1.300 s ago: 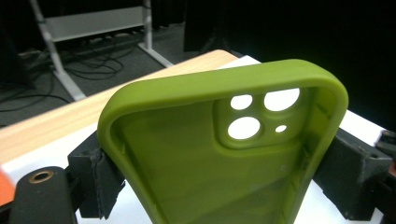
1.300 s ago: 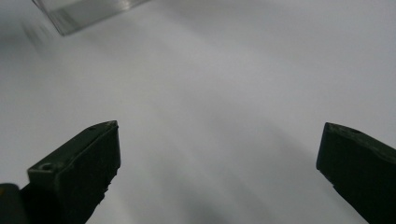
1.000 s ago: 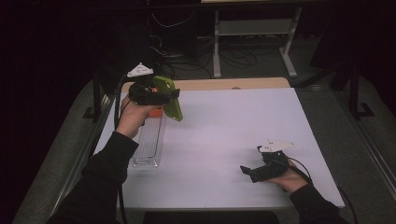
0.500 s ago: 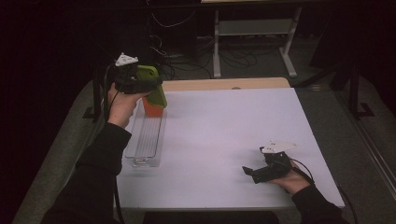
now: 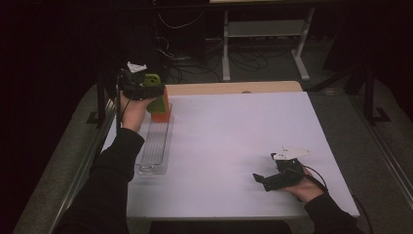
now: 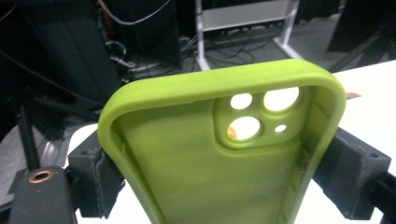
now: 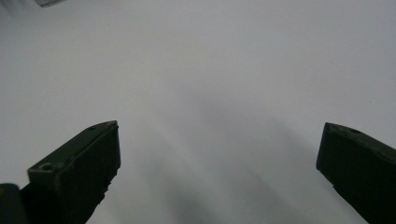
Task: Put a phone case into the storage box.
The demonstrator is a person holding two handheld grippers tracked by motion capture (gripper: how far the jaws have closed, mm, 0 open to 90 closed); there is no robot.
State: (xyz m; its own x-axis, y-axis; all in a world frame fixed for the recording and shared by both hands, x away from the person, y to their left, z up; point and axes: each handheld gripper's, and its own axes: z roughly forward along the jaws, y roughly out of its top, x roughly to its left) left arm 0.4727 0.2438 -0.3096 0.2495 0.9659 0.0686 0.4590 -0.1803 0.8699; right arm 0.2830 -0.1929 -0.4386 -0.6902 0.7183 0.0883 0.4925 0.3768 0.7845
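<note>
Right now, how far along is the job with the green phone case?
Picked up: the left gripper has its jaws clamped on the green phone case, held above the far end of the clear tray beside an orange block. Left: setting it down. The right gripper rests open on the table.

I work in what looks like a lab or recording room: my flat white tabletop [image 5: 234, 146] sits lit in a dark space. Behind it lie tangled black cables [image 5: 195, 63] on the floor beside a pale metal frame stand [image 5: 265, 34].
</note>
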